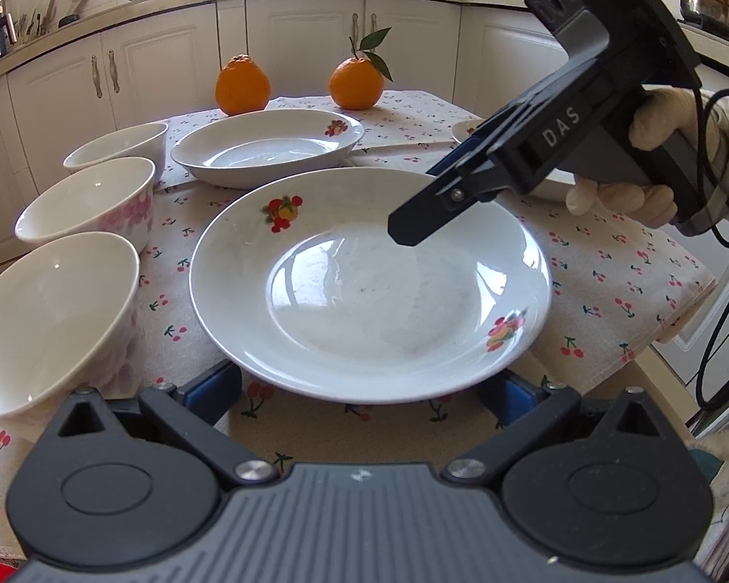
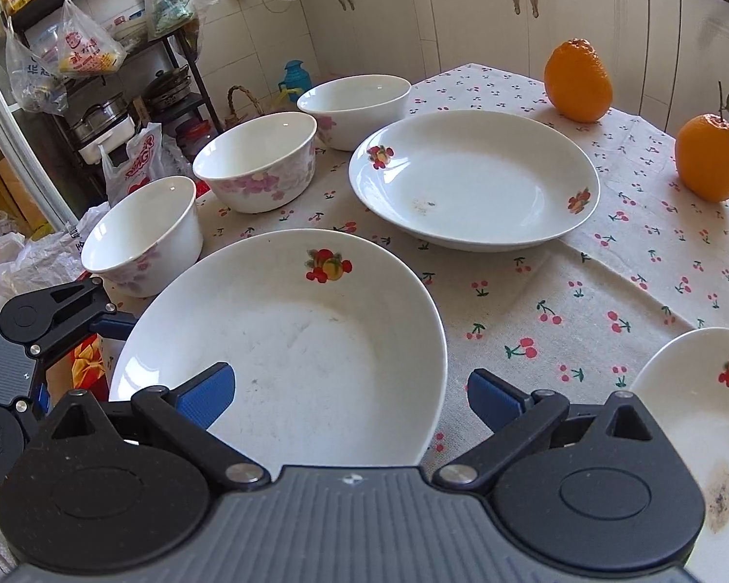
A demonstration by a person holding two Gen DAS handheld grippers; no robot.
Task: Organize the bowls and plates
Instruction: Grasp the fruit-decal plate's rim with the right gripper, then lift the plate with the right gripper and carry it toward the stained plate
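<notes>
Straddling the white fruit-printed ceramic plate [image 2: 286, 340] at six o'clock, the right gripper [image 2: 347, 396] had its jaws apart, apparently to pinch the rim; the left gripper [image 1: 364, 391], also spread, waited beneath.

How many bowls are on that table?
3, in a row along the table's edge beside the plates: a near bowl, a middle bowl and a far bowl. More could sit outside the cameras' view.

Ahead of me a cherry-print cloth [image 1: 607, 267] covers the worktop. Two oranges [image 1: 242, 85] stand at its far edge, the right orange [image 1: 355, 83] leafy. Bags hang on a black shelf [image 2: 97, 24] far left.
</notes>
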